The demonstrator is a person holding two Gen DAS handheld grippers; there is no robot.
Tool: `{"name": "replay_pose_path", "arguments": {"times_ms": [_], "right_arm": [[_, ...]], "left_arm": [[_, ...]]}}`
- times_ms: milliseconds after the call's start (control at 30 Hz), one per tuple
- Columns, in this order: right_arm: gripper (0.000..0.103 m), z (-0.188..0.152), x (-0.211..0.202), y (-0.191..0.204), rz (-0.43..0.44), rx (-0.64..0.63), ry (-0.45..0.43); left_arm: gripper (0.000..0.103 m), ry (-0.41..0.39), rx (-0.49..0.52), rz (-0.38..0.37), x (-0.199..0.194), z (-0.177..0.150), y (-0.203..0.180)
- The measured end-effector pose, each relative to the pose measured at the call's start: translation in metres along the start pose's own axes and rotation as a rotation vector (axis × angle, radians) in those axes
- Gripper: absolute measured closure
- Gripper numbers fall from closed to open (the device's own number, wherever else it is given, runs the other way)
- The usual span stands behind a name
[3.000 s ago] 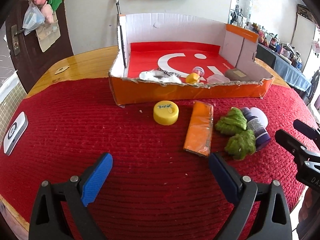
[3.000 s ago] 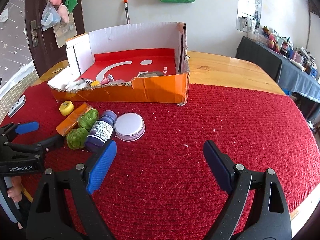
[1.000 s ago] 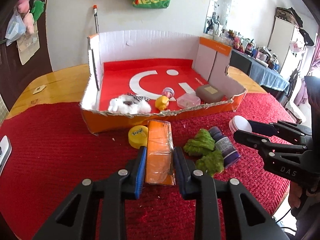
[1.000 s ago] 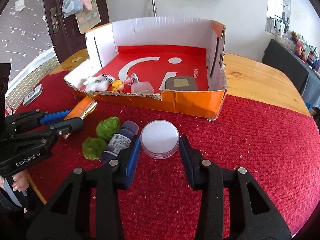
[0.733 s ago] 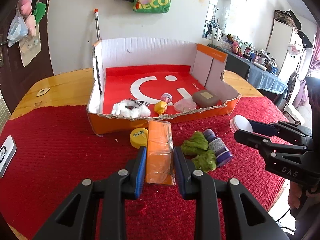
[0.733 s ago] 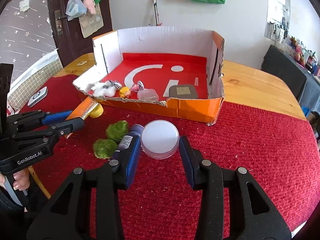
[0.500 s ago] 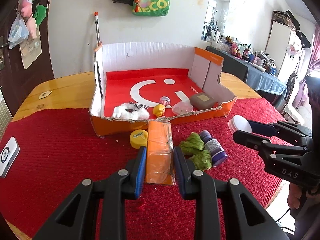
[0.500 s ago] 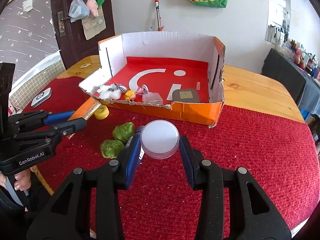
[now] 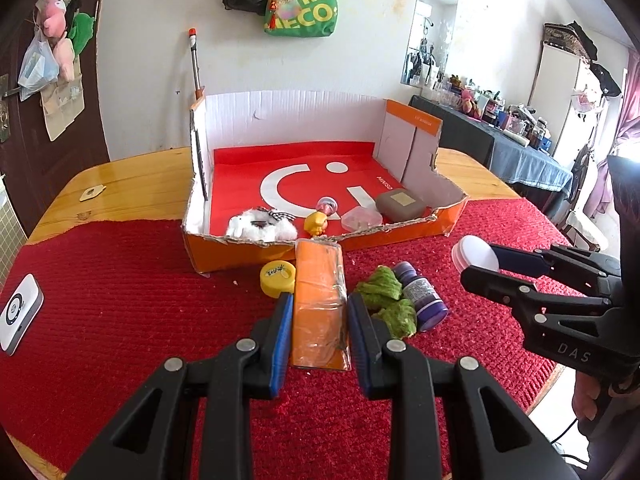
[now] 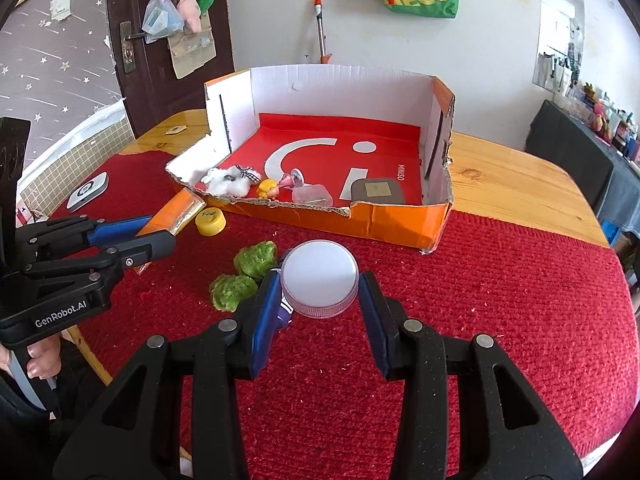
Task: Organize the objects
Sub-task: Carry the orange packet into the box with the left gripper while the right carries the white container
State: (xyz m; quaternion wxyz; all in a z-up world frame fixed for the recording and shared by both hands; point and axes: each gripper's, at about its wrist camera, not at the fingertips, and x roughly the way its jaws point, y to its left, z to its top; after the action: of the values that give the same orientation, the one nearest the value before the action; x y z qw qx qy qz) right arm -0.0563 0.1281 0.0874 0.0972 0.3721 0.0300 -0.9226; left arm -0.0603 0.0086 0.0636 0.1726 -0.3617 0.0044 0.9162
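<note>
Both grippers loaded, box not yet reached

The torn front wall of the cardboard box (image 9: 224, 254) could snag either load on the way in. The left gripper (image 9: 320, 322) is clamped on the orange packet (image 9: 319, 304), long and wrapped in glossy film, so it may slide or tip forward out of the pads. The right gripper (image 10: 319, 300) is clamped on the white-lidded jar (image 10: 319, 278), round and smooth, so it may roll free. Both hang over the red mat (image 9: 120, 300), near the box's front edge.
</note>
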Motion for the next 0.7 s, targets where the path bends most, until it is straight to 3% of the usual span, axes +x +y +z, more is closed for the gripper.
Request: {"name": "replay_pose_path", "arguments": {"times_ms": [233,400,700], "right_arm": [[0.065,0.0,-0.001,0.002,0.0,-0.008,-0.007],[0.065,0.004,-0.007,0.002,0.049,0.006,-0.016],[0.065,0.039,-0.009,0.005,0.008,-0.068,-0.063]], "left_arm": [[0.075,-0.009,0.001,-0.007,-0.005,0.001,0.0],[0.075,-0.033,0.002,-0.033,-0.015,0.008,0.002],[0.075,-0.068,0.035,-0.042,-0.017,0.05,0.006]]}}
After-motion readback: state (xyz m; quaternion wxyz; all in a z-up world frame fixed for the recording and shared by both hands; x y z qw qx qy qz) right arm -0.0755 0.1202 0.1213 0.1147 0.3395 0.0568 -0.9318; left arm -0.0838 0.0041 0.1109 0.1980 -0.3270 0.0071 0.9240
